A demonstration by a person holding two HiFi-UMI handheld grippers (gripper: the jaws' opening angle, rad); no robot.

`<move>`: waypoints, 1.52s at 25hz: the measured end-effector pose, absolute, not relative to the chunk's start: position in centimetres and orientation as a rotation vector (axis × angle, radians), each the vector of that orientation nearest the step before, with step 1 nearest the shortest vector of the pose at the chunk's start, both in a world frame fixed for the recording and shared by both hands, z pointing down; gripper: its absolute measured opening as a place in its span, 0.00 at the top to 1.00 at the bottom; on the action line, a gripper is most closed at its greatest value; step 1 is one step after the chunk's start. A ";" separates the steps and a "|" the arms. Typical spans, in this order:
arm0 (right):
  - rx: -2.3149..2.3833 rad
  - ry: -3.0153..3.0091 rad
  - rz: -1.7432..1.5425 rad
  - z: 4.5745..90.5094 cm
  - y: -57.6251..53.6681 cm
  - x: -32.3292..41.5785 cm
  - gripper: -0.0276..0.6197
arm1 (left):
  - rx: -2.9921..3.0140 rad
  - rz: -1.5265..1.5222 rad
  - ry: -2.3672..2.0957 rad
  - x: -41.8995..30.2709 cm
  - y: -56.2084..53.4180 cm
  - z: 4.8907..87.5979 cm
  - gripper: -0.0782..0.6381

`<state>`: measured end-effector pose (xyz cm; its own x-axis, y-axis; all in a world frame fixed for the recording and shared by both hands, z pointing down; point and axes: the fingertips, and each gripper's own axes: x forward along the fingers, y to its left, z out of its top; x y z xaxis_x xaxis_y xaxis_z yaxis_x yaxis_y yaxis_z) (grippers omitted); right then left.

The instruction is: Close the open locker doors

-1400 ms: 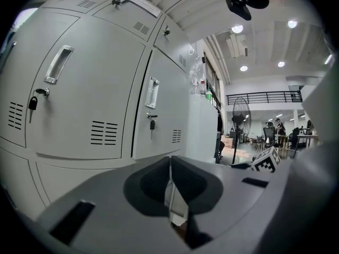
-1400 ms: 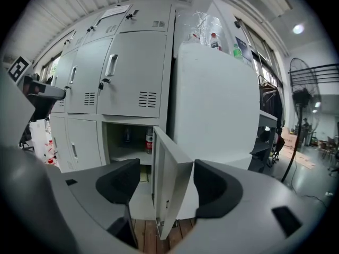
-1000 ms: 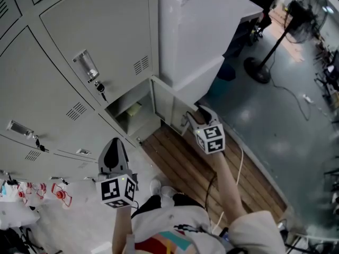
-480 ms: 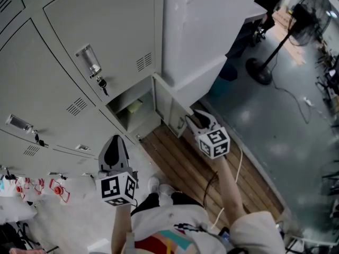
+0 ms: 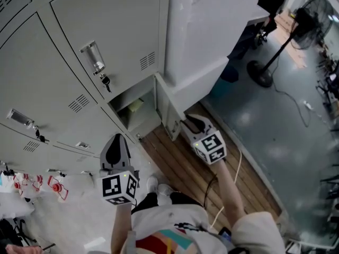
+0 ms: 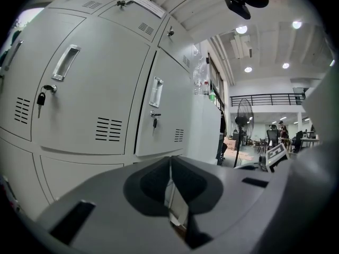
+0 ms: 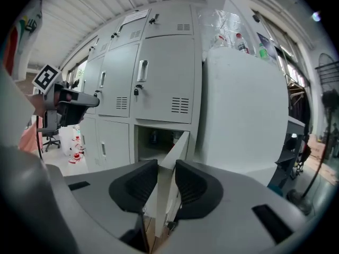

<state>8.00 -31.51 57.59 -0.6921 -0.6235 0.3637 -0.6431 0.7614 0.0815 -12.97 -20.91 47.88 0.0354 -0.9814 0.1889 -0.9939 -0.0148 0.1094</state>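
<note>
The bottom locker's compartment stands open, and its grey door swings out over the wooden floor. My right gripper is at the door's free edge. In the right gripper view the door runs between the jaws of the right gripper, which are closing on it, the pads against both faces. The open compartment shows behind. My left gripper hovers apart in front of the closed lockers, with nothing in it. In its own view the left gripper has its jaws together.
Closed locker doors with handles and hanging keys fill the left. A tall white cabinet stands right beside the open door. A pedestal fan and a cable lie on the grey floor at right. Wooden slats run underfoot.
My right gripper has shifted a little left along the open door's edge, and its jaws have narrowed around it. The left gripper has stayed in place.
</note>
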 end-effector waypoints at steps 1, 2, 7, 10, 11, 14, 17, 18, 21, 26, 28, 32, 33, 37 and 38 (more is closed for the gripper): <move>0.953 -2.590 0.073 57.5 -31.2 7.5 0.80 | 2.093 0.085 -2.047 -13.1 -20.8 47.9 0.88; 0.936 -2.592 0.070 57.4 -31.0 7.1 0.80 | 2.089 0.084 -2.051 -13.2 -20.8 47.9 0.88; 0.847 -2.617 0.048 57.2 -29.9 5.0 0.80 | 2.067 0.079 -2.069 -13.9 -20.5 48.0 0.88; 0.776 -2.603 0.019 57.2 -29.0 3.8 0.80 | 2.056 0.075 -2.077 -14.2 -20.2 48.1 0.88; 0.759 -2.605 0.012 57.2 -28.8 3.4 0.80 | 2.049 0.074 -2.081 -14.4 -20.1 48.2 0.88; 0.730 -2.632 -0.009 57.3 -28.6 1.8 0.80 | 2.022 0.074 -2.100 -15.2 -19.6 48.3 0.88; 0.671 -2.623 -0.042 57.3 -28.2 0.5 0.82 | 1.995 0.069 -2.124 -16.2 -19.1 48.3 0.88; 0.652 -2.619 -0.053 57.2 -28.1 0.0 0.82 | 1.985 0.067 -2.134 -16.5 -18.9 48.3 0.88; 0.629 -2.636 -0.058 57.3 -28.0 -1.5 0.82 | 1.953 0.058 -2.162 -17.6 -18.4 48.3 0.88; 0.590 -2.637 -0.084 57.4 -28.0 -3.7 0.82 | 1.907 0.045 -2.208 -19.3 -17.5 48.2 0.88; 0.563 -2.625 -0.099 57.4 -27.9 -4.5 0.82 | 1.887 0.041 -2.227 -19.9 -17.1 48.1 0.88; 0.524 -2.618 -0.122 57.4 -27.8 -6.1 0.82 | 1.844 0.029 -2.261 -21.3 -16.1 48.1 0.88; 0.523 -2.624 -0.120 57.5 -27.9 -6.5 0.82 | 1.834 0.027 -2.268 -21.6 -15.9 48.1 0.88; 0.522 -2.636 -0.120 57.6 -28.2 -8.0 0.83 | 1.801 0.021 -2.295 -22.6 -15.2 48.0 0.88; 0.520 -2.634 -0.124 57.6 -28.3 -8.4 0.83 | 1.795 0.021 -2.301 -22.8 -15.0 47.9 0.88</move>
